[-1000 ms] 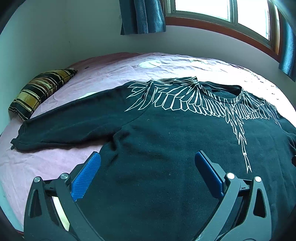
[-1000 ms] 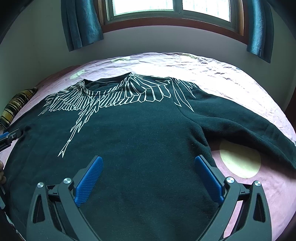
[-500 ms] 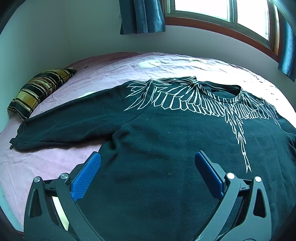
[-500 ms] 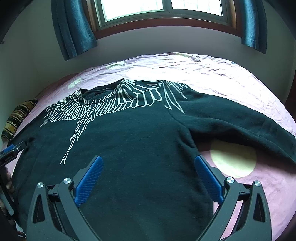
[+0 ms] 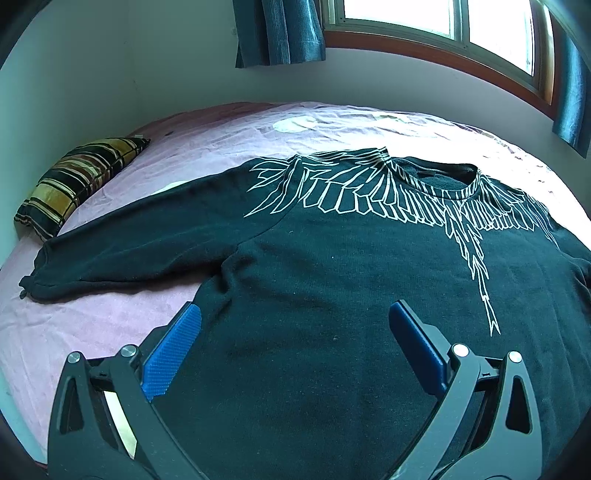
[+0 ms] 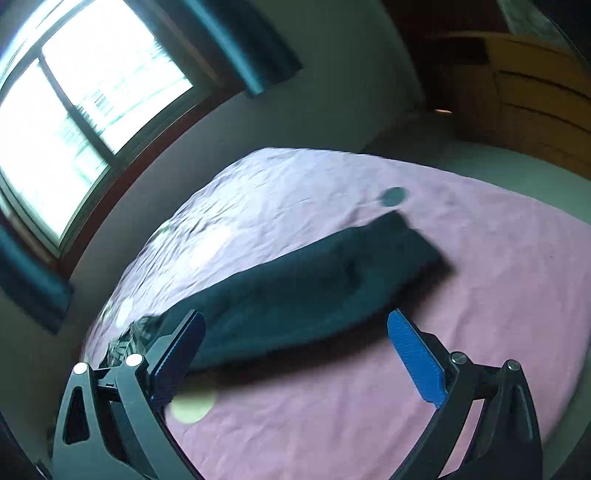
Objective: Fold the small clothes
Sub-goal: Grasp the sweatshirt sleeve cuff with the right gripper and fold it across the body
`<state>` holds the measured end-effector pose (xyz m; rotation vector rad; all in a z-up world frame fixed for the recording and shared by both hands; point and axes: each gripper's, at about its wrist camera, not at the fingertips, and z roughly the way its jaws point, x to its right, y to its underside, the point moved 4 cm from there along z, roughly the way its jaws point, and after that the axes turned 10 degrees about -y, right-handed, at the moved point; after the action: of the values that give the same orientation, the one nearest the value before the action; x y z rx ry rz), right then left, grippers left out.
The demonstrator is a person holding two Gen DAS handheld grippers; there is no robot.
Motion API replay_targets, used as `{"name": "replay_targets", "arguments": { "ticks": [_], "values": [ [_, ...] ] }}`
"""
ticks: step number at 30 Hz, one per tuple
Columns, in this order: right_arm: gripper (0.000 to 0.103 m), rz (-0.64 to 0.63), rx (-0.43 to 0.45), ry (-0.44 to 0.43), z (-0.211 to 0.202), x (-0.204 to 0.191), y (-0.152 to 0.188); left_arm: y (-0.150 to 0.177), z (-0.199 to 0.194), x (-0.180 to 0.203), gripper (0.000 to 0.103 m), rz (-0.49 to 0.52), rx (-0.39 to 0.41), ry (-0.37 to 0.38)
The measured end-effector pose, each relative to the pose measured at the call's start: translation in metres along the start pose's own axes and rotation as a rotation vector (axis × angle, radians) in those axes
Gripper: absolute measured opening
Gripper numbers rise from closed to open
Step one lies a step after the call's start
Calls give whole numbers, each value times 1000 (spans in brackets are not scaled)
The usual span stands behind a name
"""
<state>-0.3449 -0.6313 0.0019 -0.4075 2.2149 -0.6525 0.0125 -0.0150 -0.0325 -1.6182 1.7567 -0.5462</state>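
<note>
A: Item one?

B: Black sweatshirt [image 5: 332, 280], white feather print across chest and collar. It lies flat, front up, on the pink bedsheet [image 5: 92, 325], neckline toward the window wall, hem toward the holder.

A: Sleeves?

B: Both are spread out sideways. The left sleeve [image 5: 122, 251] runs out toward the striped pillow [image 5: 74, 184], cuff well short of it. The right sleeve [image 6: 325, 284] runs forward and away from the right gripper [image 6: 295, 350], long axis slanting up to the right, cuff [image 6: 406, 236] at the far end.

A: Grippers?

B: The left gripper [image 5: 295, 347] has its jaws spread wide and empty, above the lower body of the garment near the left armpit. The right gripper's jaws are likewise spread wide and empty, with the near part of the right sleeve between the pad lines; that view is motion-blurred, so whether it touches the cloth cannot be told.

A: Which hand is nearer a sleeve?

B: By my reading, the right. Its sleeve lies straight ahead, so a first fold inward looks likeliest there.

A: Surroundings?

B: Blue curtain [image 5: 280, 33], wooden window frame [image 5: 424, 51], pale round spot [image 6: 192, 402] on the sheet.
</note>
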Motion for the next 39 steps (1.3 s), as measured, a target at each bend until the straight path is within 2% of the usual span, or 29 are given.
{"name": "replay_targets", "arguments": {
  "ticks": [2, 5, 7, 8, 9, 11, 14, 15, 16, 18, 20, 22, 26, 31, 35, 39],
  "values": [
    [98, 134, 13, 11, 1, 45, -12, 0, 0, 1, 101, 5, 1, -5],
    [96, 246, 7, -30, 10, 76, -14, 2, 2, 1, 101, 11, -4, -16],
    [79, 288, -16, -85, 26, 83, -13, 2, 5, -1, 101, 7, -13, -20],
    [62, 295, -33, -86, 32, 81, -10, 2, 6, -2, 101, 5, -17, -21],
    [55, 304, -45, -88, 38, 81, -8, 3, 6, -3, 101, 3, -21, -24],
    [55, 339, -66, -116, 51, 84, -5, 4, 7, -5, 101, 3, -24, -28],
    [55, 328, -51, -116, 52, 87, -11, 4, 7, -6, 101, 7, -22, -36],
    [52, 333, -41, -117, 54, 86, -15, 4, 7, -6, 101, 6, -22, -36],
    [47, 344, -29, -117, 56, 87, -17, 3, 7, -7, 101, 4, -23, -36],
    [18, 362, -37, -111, 64, 91, -20, 4, 9, -7, 101, 1, -27, -35],
    [10, 381, -26, -120, 66, 90, -22, 5, 10, -8, 101, 0, -33, -31],
    [8, 362, 8, -139, 60, 79, -27, 6, 11, -11, 101, -2, -41, -28],
    [8, 226, 63, -203, 42, 15, -45, 5, 12, -16, 101, 6, -42, -35],
    [8, -12, 75, -355, 26, -120, -54, 5, 12, -27, 101, -4, -44, -33],
    [8, -189, 28, -504, 23, -237, -30, 4, 8, -41, 101, -27, -30, -35],
    [8, -375, -66, -617, 35, -348, 28, 7, 5, -62, 101, -60, -29, -41]
  ]
}}
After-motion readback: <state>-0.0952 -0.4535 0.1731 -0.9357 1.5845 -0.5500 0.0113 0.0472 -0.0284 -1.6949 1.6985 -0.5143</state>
